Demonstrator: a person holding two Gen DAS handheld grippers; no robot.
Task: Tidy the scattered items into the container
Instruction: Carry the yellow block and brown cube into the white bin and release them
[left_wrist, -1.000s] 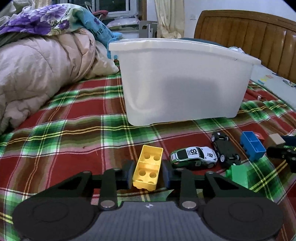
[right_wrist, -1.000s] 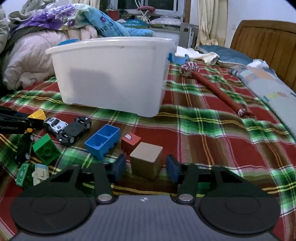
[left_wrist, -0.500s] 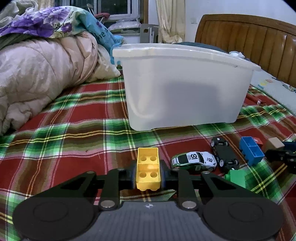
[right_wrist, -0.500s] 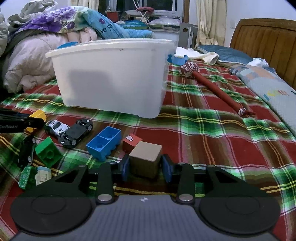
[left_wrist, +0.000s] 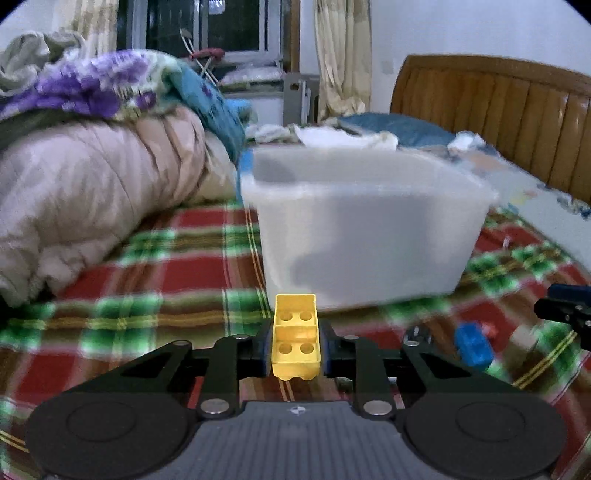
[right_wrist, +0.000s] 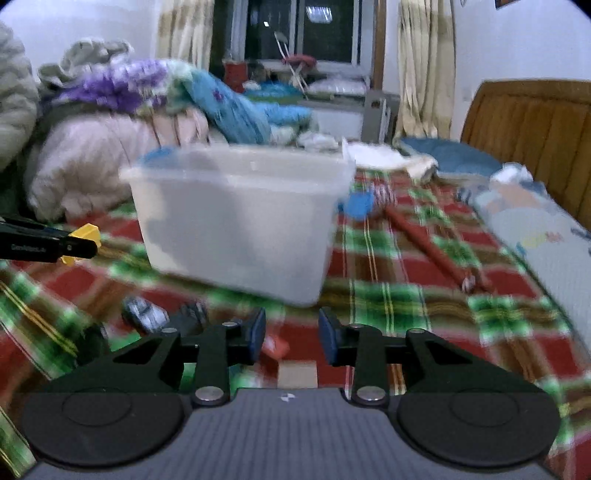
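Note:
My left gripper (left_wrist: 294, 347) is shut on a yellow toy brick (left_wrist: 295, 343) and holds it above the plaid bedspread, in front of the white plastic container (left_wrist: 369, 236). The right wrist view shows that brick (right_wrist: 86, 234) at the far left, level with the container's (right_wrist: 236, 221) lower wall. My right gripper (right_wrist: 291, 332) has nothing between its blue pads, and its jaws are closing. A tan wooden cube (right_wrist: 297, 374) lies on the bed below it, partly hidden by the gripper body. In the left wrist view the cube (left_wrist: 522, 338) sits under the right gripper (left_wrist: 565, 306).
A blue brick (left_wrist: 472, 345), a small red piece (right_wrist: 275, 345) and blurred toy cars (right_wrist: 144, 314) lie on the bedspread before the container. A red rope toy (right_wrist: 424, 240) lies to its right. Piled quilts (left_wrist: 92, 192) rise at the left, a wooden headboard (left_wrist: 498, 99) at the right.
Both grippers have risen. The left one shut on the yellow brick and lifted it off the bed. The right one closed around the cube, then came up without it.

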